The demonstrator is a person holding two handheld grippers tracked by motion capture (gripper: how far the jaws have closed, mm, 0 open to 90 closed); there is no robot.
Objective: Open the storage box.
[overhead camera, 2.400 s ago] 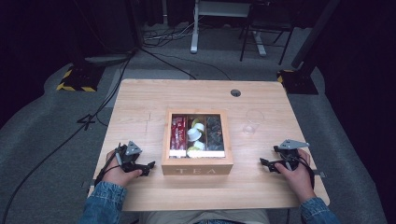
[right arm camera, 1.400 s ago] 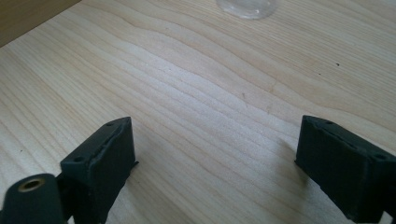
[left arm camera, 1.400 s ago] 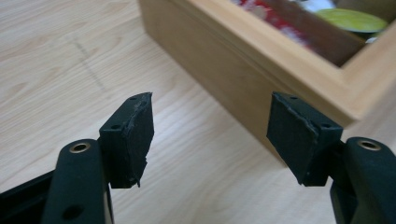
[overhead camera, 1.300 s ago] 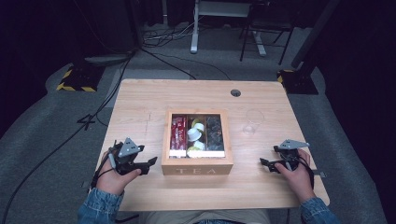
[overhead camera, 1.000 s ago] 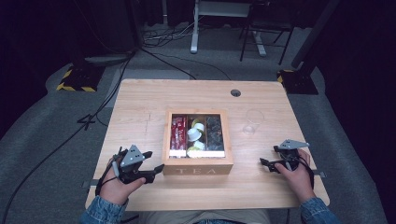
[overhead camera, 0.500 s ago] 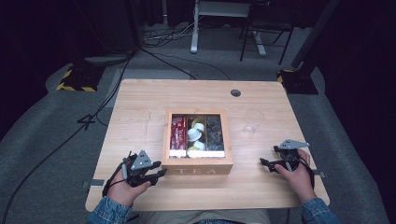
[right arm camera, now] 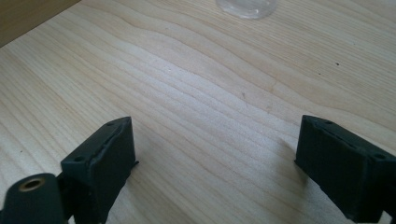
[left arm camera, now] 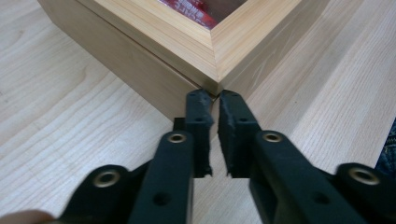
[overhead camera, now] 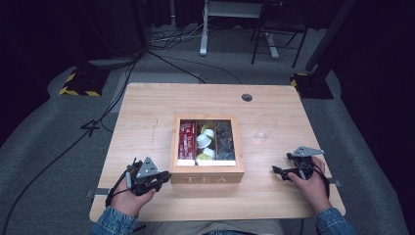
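the wooden tea box (overhead camera: 206, 177) sits in the middle of the table (overhead camera: 147, 112), its glazed lid down over red packets (overhead camera: 187, 141) and white pods (overhead camera: 203, 142). the left gripper (overhead camera: 164, 177) lies low at the box's near left corner; its jaws have just been closing and now stand almost together, the tips right at the corner edge where lid meets base, with nothing seen between them. the right gripper (overhead camera: 281, 165) rests on the table well to the right of the box, jaws spread wide over bare wood, holding nothing. a clear glass (overhead camera: 265, 127) stands beyond it.
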